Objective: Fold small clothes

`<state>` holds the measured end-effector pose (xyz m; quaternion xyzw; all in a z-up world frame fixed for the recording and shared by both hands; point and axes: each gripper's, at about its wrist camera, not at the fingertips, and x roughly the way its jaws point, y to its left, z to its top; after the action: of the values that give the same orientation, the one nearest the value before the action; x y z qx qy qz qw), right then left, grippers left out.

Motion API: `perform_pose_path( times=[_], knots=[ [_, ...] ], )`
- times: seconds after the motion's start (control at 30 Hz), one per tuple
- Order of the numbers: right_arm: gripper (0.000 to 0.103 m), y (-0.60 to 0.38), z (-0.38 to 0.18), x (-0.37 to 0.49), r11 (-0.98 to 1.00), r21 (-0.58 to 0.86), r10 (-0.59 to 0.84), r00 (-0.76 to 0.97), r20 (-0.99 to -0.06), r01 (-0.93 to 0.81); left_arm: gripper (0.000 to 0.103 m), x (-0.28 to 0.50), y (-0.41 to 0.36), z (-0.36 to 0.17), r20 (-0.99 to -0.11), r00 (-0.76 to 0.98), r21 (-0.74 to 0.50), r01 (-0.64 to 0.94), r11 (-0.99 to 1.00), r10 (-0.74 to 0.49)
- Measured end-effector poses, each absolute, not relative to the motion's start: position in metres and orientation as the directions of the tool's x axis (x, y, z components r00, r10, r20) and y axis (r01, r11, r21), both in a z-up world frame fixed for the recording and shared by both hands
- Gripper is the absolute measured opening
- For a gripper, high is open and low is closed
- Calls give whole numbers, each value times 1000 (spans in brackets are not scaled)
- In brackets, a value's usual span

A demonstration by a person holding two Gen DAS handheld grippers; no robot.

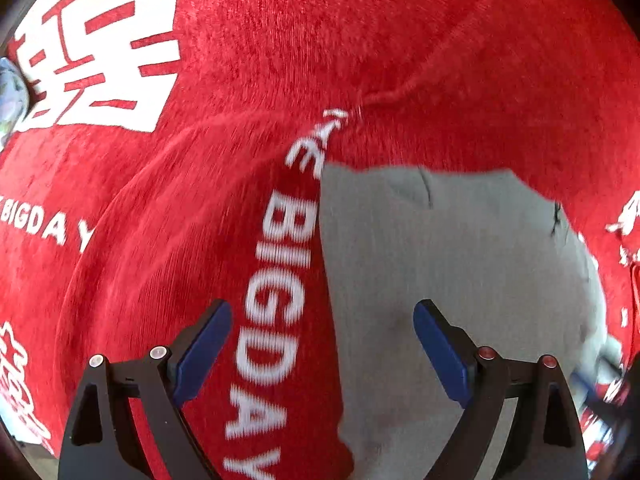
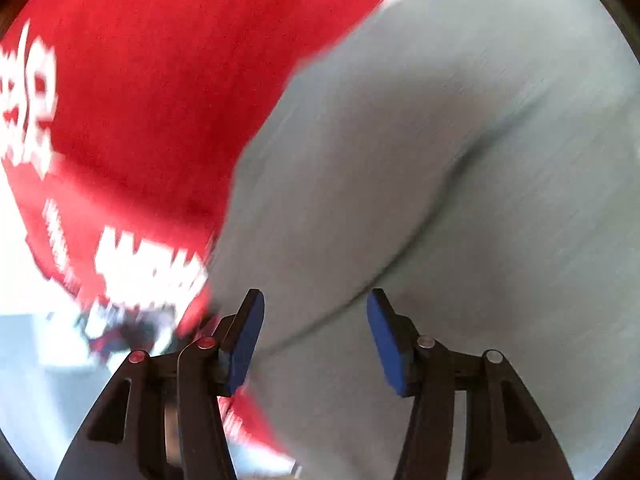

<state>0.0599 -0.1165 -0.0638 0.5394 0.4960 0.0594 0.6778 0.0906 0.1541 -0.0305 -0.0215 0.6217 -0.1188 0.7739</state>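
Both the left gripper [image 1: 322, 344] and right gripper [image 2: 316, 338] are hanging wide apart above the grey cloth [image 1: 440, 264], maybe folding just starting.

The right gripper [image 2: 315, 332] hangs over the grey garment [image 2: 460, 184] with its blue pads spread apart (nothing between them); the red cloth [image 2: 160, 80] lies left of the garment.
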Motion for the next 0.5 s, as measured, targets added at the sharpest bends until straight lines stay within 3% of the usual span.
perform_pose_path(
  times=[0.17, 0.27, 0.3, 0.37, 0.4, 0.5],
  knots=[
    [59, -17, -95, 92, 316, 845, 748, 435, -501, 431, 92, 117, 150, -44, -962, 148, -203, 170, 964, -228],
    [58, -7, -108, 106, 276, 846, 732, 471, -493, 456, 71, 123, 152, -50, -958, 124, -239, 167, 957, -260],
    [56, -5, -109, 108, 270, 845, 725, 481, -493, 461, 55, 123, 152, -49, -956, 130, -241, 167, 956, -264],
    [24, -4, -110, 112, 267, 841, 716, 488, -500, 470, 9, 128, 153, -50, -931, 107, -325, 191, 926, -349],
    [7, -5, -110, 113, 262, 840, 722, 481, -498, 476, 9, 130, 153, -48, -930, 99, -332, 189, 924, -354],
    [6, 9, -105, 123, 271, 852, 740, 470, -482, 448, 9, 132, 157, -42, -926, 107, -331, 230, 915, -362]
  ],
)
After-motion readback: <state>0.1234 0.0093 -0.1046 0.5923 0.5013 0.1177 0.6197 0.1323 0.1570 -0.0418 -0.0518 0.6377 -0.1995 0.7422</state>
